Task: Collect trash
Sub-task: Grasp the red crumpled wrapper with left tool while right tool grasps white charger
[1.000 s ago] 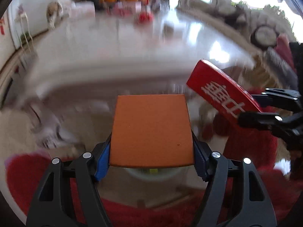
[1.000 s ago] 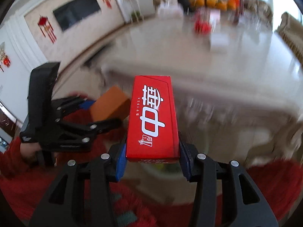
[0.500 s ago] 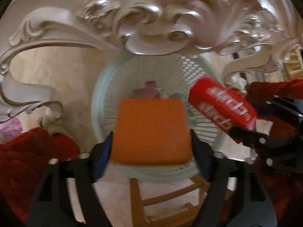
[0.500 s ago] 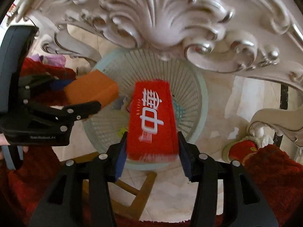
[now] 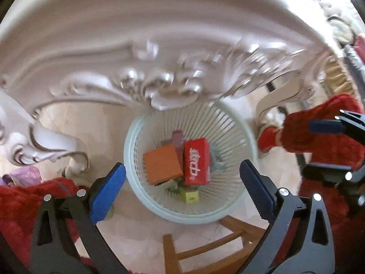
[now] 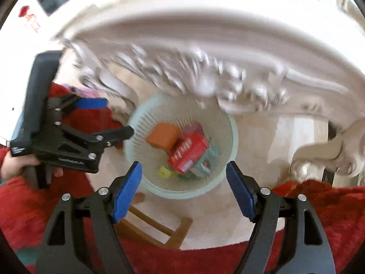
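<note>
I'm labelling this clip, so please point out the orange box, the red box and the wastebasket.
orange box [image 5: 162, 166]: left wrist view, middle of its top face.
red box [image 5: 196, 161]: left wrist view, middle of its printed face.
wastebasket [image 5: 136, 202]: left wrist view, lower left of its pale rim.

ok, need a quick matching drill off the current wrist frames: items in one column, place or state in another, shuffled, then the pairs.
Things:
1. orange box
2. red box
3. yellow-green block
4. left gripper

Place or state:
A. low in the basket, nearest the camera, partly under the two boxes
B. in the basket, left of the red one in the left wrist view
C. empty above the basket, fingers opening
D. in the basket, white lettering on its top face

Pairs: 1-B, 2-D, 3-A, 4-C
</note>
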